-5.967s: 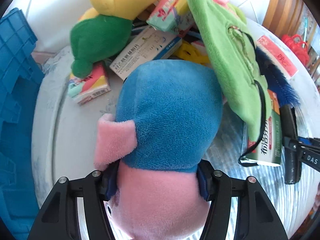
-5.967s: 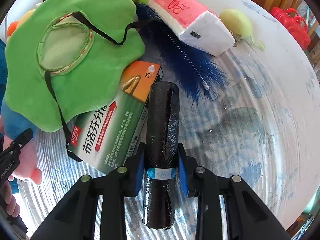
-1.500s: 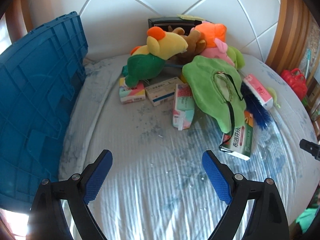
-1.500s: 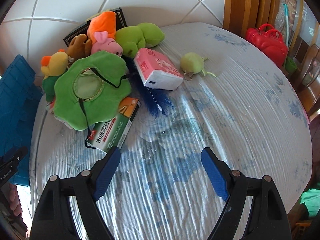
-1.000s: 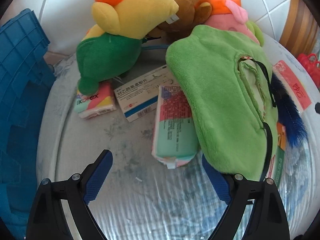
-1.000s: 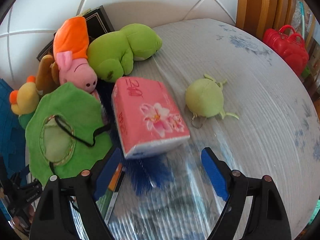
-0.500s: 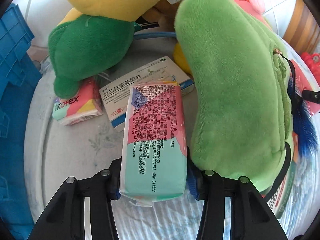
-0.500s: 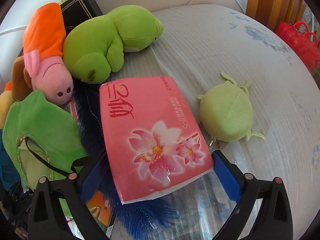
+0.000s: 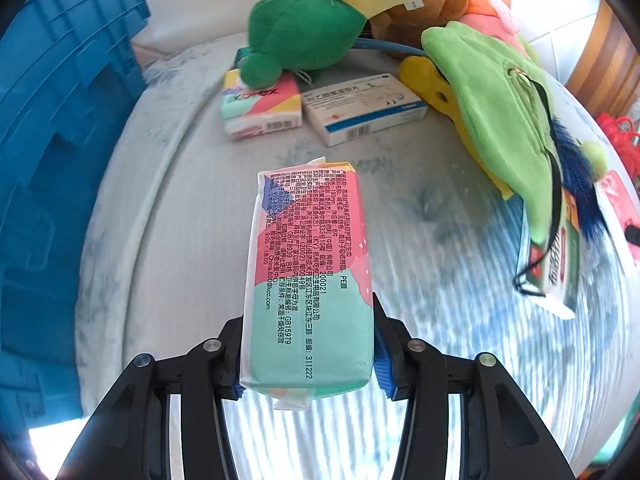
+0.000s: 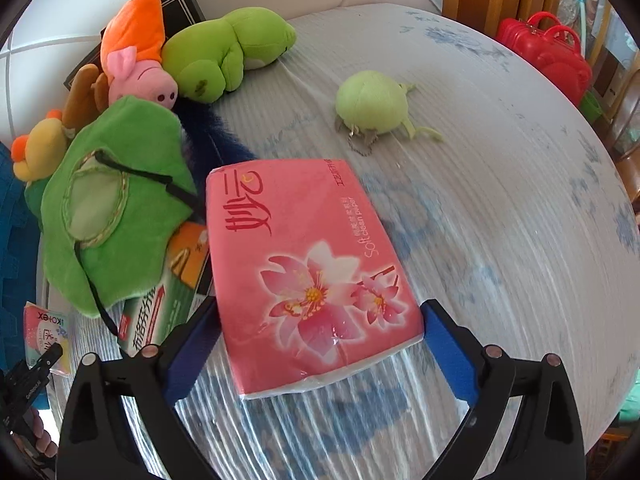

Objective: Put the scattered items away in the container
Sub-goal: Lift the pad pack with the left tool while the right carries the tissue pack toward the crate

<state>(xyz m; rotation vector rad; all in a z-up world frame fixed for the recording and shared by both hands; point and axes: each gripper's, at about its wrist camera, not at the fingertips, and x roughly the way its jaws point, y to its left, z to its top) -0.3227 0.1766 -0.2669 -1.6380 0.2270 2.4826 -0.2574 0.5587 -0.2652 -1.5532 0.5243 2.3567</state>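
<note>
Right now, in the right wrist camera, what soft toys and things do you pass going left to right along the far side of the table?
Yellow plush → pink pig plush with orange hat → green frog plush → small round green keychain plush → red toy case.

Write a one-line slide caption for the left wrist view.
Left gripper clamps a pink-and-mint tissue pack above the table, blue crate alongside.

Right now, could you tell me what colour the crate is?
Blue crate, best seen in the left wrist view.
</note>
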